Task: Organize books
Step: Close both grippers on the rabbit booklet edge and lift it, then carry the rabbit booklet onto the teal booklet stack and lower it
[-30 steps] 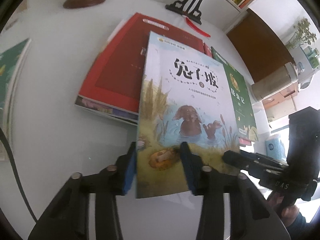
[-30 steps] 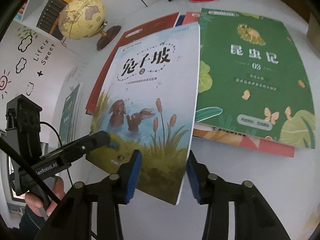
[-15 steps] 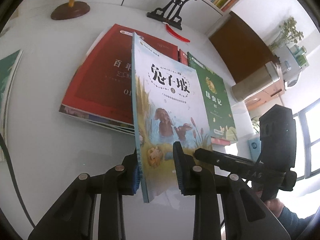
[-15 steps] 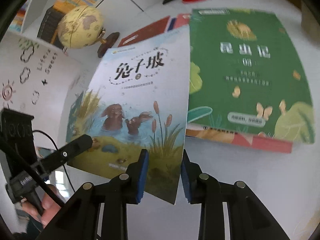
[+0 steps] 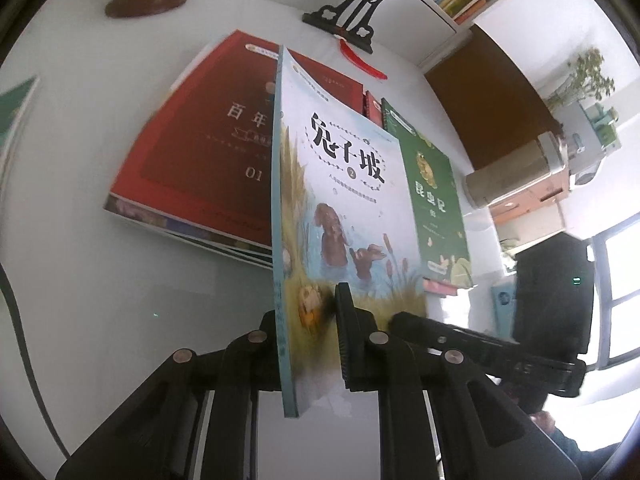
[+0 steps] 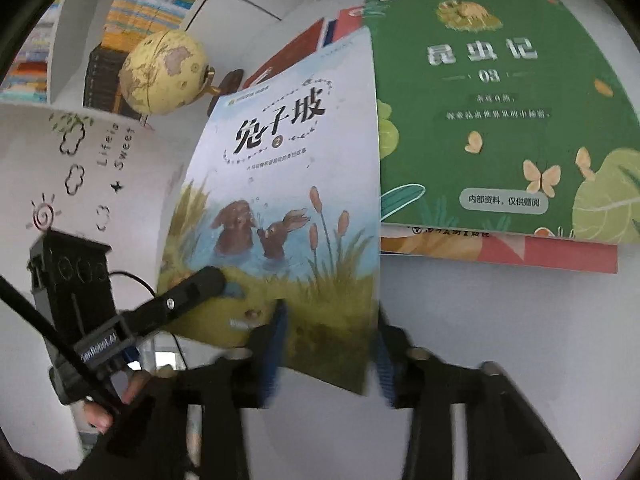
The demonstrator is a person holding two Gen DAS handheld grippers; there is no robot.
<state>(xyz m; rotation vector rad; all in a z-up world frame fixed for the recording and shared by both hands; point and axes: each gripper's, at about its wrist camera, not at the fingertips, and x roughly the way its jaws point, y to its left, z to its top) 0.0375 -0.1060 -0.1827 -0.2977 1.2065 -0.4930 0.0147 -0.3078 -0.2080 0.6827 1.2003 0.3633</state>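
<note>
Item: rabbit picture book (image 5: 344, 216), pale blue cover with two brown rabbits in a pond. Position: lifted off the white tabletop (image 5: 80, 240) by its near edge and tilted up, between the stack topped by a red book (image 5: 208, 148) and the stack topped by a green insect book (image 6: 500, 100).

Left gripper (image 5: 308, 320): jaws have just been closing and are now clamped on the near spine-side corner of the rabbit picture book.

Right gripper (image 6: 328, 344): jaws have likewise just been closing, with the near corner of the open edge between them; the blue pads appear to pinch it, though blur leaves the contact less certain there.

Surroundings: globe (image 6: 164, 72) on a wooden base, a black ornamental stand (image 5: 352, 12) with a red tassel, and bookshelves at the back.

Risks, as judged:
- Both holds sit on one short edge of a thin, floppy paperback; the free far end may sag or the cover may crease.
- If the two hands move unevenly, the book could twist or tear at the corners.
- A shallow pinch on the open edge may catch only the cover, letting the pages fan out.
- A low swing could knock either neighbouring stack out of line.
</note>
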